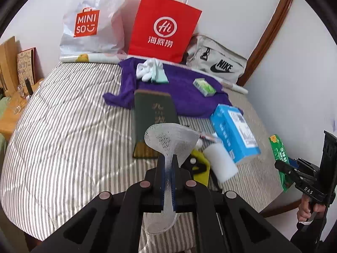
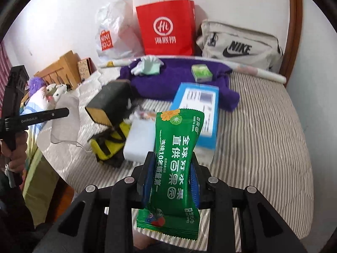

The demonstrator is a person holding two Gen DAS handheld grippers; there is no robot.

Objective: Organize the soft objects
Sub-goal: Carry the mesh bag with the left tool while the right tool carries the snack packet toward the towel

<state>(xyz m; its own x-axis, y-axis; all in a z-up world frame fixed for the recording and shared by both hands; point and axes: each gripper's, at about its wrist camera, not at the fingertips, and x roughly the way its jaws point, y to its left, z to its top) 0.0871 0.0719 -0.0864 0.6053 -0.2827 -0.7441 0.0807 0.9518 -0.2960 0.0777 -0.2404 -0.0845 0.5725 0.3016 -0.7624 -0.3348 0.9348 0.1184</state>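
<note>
The left gripper (image 1: 167,158) has its jaws pinched tight on a white mesh sleeve (image 1: 170,139), which fans out above them and trails below, its long axis along the jaws. The right gripper (image 2: 171,168) is clamped on a green wet-wipes packet (image 2: 177,158) around its middle, standing lengthwise between the jaws. Both are held above the striped bed (image 1: 63,126).
</note>
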